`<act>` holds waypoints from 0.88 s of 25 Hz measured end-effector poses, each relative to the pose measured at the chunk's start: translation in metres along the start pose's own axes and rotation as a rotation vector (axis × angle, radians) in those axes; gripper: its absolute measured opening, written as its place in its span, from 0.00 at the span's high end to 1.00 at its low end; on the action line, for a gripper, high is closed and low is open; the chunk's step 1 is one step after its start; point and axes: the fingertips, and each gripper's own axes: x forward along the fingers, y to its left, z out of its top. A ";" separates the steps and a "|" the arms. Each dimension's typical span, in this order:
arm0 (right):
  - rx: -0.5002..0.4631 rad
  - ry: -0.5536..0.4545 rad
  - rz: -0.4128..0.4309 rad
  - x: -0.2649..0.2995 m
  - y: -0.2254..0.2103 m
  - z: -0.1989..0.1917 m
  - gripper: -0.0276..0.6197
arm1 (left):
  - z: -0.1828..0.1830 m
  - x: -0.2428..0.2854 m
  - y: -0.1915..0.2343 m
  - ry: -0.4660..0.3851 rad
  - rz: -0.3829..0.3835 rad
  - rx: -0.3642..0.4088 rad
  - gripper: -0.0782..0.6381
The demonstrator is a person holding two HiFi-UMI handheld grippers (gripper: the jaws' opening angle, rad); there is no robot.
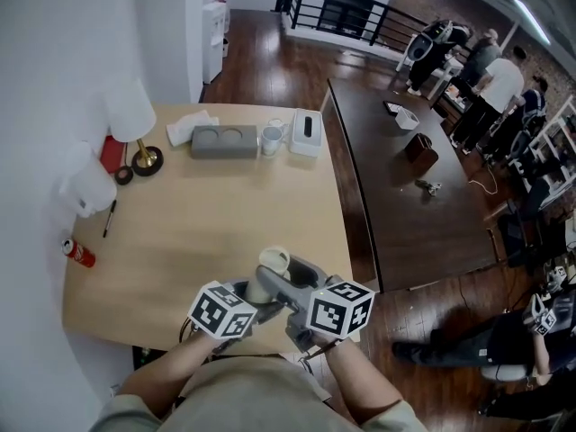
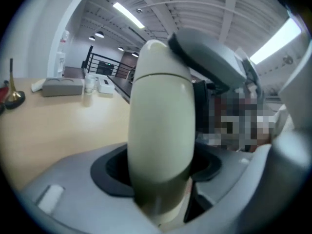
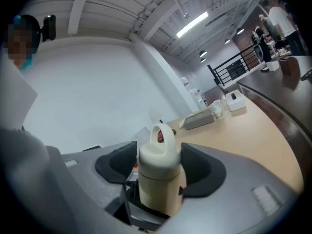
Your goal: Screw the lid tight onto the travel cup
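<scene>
Wood table, lamp, can, left tool and right tool gripping cup

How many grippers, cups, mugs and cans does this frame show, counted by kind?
grippers: 2, the left gripper and the right gripper, both shut on the cup
travel cup: 1
glass mug: 1
red can: 1
Total: 5

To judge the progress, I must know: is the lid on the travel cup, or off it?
On. In the right gripper view the lid sits on the travel cup, a seam between them; how tight, cannot tell.
</scene>
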 end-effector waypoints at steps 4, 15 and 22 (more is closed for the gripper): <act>-0.036 0.029 0.178 -0.020 0.022 0.006 0.51 | 0.004 -0.013 -0.032 0.012 -0.258 -0.036 0.45; -0.133 0.059 0.618 -0.079 0.078 0.024 0.51 | 0.003 -0.068 -0.119 0.077 -0.873 0.138 0.45; -0.168 0.065 0.685 -0.086 0.090 0.033 0.49 | 0.011 -0.075 -0.132 0.074 -1.004 0.159 0.45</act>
